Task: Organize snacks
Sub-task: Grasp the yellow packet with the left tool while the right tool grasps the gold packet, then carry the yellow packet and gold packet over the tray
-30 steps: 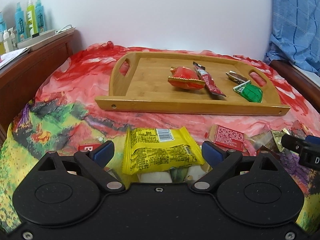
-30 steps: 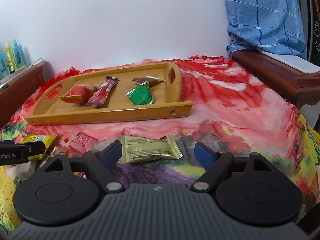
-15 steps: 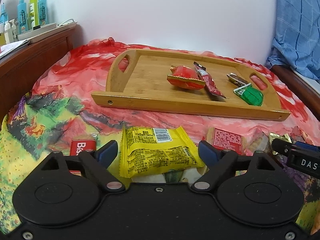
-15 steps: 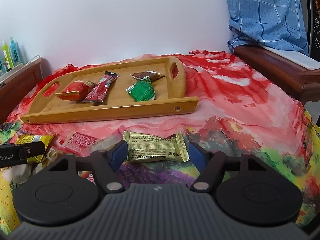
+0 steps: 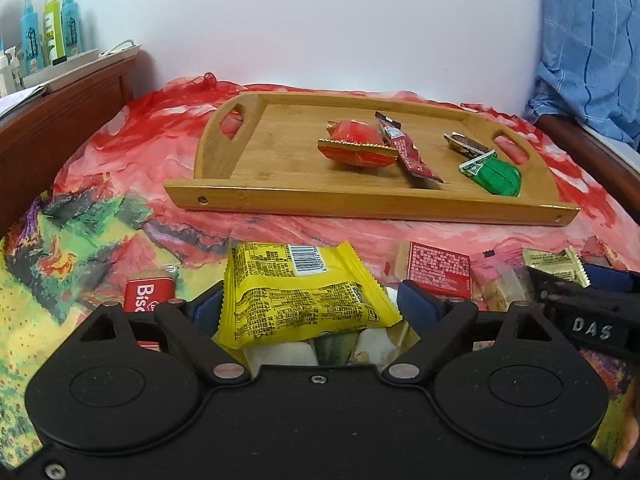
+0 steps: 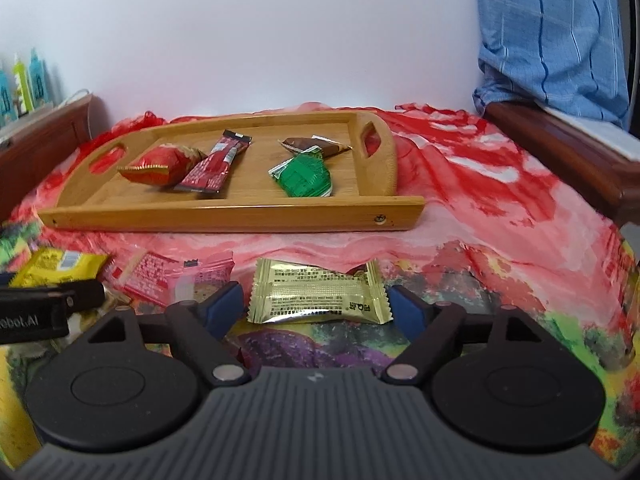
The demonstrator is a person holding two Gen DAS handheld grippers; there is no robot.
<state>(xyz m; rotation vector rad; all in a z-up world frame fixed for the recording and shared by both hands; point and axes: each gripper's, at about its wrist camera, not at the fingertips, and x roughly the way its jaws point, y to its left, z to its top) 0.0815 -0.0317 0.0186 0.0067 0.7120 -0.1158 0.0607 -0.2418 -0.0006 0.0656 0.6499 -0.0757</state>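
A wooden tray lies on the bright cloth and holds a red pouch, a dark red bar, a brown wrapper and a green packet. My left gripper is open with its blue pads on either side of a yellow snack packet on the cloth. My right gripper is open around a gold snack packet, with a gap at each side. A red square packet and a pink wrapper lie between the two.
A red biscuit tin lies left of the yellow packet. Wooden furniture with bottles stands at the left. A blue checked cloth hangs over a wooden edge at the right. A white wall is behind the tray.
Both grippers have moved down and forward over their packets. The left pads now flank the yellow packet, and the right jaws have narrowed around the gold packet.
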